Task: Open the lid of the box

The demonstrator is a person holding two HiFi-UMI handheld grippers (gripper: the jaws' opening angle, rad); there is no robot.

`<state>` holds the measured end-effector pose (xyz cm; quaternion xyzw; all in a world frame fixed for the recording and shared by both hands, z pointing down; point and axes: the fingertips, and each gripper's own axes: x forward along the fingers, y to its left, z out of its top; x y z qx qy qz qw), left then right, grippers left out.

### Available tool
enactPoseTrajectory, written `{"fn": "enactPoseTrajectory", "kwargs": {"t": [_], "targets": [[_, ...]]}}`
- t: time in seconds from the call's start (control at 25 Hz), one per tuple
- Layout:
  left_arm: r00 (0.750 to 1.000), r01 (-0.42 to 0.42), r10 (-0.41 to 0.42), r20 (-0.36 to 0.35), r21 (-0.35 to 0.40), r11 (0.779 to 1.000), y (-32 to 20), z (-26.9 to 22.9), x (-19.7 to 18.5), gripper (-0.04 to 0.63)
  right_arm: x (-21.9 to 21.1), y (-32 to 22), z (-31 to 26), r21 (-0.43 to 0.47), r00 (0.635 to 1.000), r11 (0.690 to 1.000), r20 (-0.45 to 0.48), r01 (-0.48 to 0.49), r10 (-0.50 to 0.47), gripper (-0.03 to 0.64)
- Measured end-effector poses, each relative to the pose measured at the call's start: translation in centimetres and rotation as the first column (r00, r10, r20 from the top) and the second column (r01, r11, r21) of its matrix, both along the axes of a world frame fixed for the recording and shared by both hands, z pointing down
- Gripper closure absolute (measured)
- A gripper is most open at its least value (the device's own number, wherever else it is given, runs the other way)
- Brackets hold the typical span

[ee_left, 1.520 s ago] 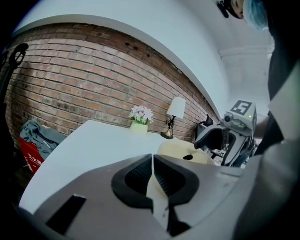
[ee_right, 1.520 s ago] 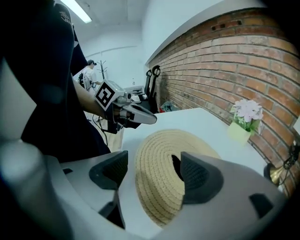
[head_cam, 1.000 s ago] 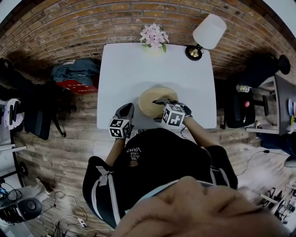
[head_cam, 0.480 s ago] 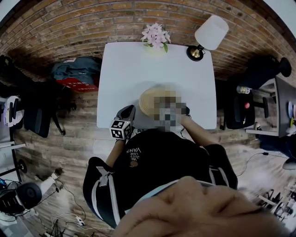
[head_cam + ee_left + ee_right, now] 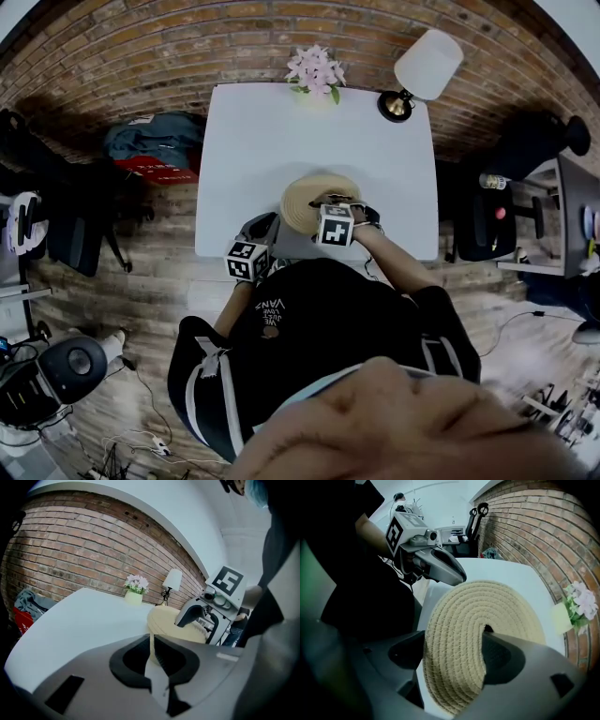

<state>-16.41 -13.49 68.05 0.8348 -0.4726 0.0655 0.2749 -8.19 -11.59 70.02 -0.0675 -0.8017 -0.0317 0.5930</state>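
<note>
A round woven box with a coiled rope lid (image 5: 302, 199) (image 5: 164, 619) (image 5: 459, 620) sits on the white table (image 5: 281, 141) near its front edge. My right gripper (image 5: 324, 203) (image 5: 454, 639) is down over the near part of the lid and stands open. One jaw is at the lid's rim and the other is by the lid's centre, with rope surface filling the gap. My left gripper (image 5: 262, 228) (image 5: 152, 645) hovers just left of the box at the table's front edge, shut on nothing. The box body is mostly hidden under the lid.
At the table's far edge stand a pot of pink flowers (image 5: 314, 73) (image 5: 135, 590) and a white-shaded lamp (image 5: 419, 70) (image 5: 171, 581). A brick wall is behind. Bags (image 5: 155, 150) lie on the floor left of the table; a dark chair (image 5: 492, 220) is at the right.
My right gripper has moved left and forward onto the lid. The left gripper has barely moved.
</note>
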Motion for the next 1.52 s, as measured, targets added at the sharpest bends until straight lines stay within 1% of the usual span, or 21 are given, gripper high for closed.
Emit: {"fn": "enactPoseTrajectory", "kwargs": {"t": [0.08,0.2,0.36,0.56,0.68,0.8,0.92,1.16,1.52], "targets": [[1.000,-0.012,0.012,-0.005,-0.001,1.000,0.0,0.0,0.4,0.571,0.1,-0.1,0.0,-0.008,1.000,1.000,-0.007,0.005,-0.005,0.281],[1.000,-0.027,0.027,-0.012,-0.011,1.000,0.1,0.2,0.7,0.531,0.0,-0.1,-0.1,-0.003,1.000,1.000,0.010,-0.002,0.003,0.281],[0.999,-0.033,0.033,-0.020,-0.018,0.999,0.3,0.5,0.6,0.515,0.1,-0.1,-0.3,0.022,0.999,1.000,0.044,-0.011,0.010,0.281],[0.999,-0.050,0.050,-0.006,-0.023,0.998,0.4,0.7,0.9,0.514,0.3,-0.2,-0.5,0.059,0.997,0.998,0.074,-0.021,0.016,0.281],[0.997,-0.072,0.073,0.007,-0.039,0.997,0.5,1.3,1.4,0.514,0.1,0.0,-1.0,0.057,0.993,0.998,0.116,-0.039,0.032,0.281],[0.995,-0.094,0.094,0.011,-0.036,0.995,0.3,1.3,2.2,0.514,-0.2,-0.1,-1.6,0.054,0.987,0.997,0.150,-0.060,0.051,0.281],[0.997,-0.080,0.081,0.012,-0.038,0.996,0.0,1.4,2.4,0.514,-0.3,-0.4,-2.2,0.053,0.980,0.994,0.180,-0.092,0.081,0.282],[0.996,-0.081,0.082,0.022,-0.066,0.995,0.0,1.9,2.4,0.514,-0.3,-0.9,-3.2,0.049,0.966,0.989,0.229,-0.139,0.124,0.282],[0.998,-0.056,0.056,0.006,-0.063,0.996,-0.3,1.9,2.4,0.514,-0.1,-1.8,-4.7,0.035,0.925,0.974,0.321,-0.226,0.203,0.282]]}}
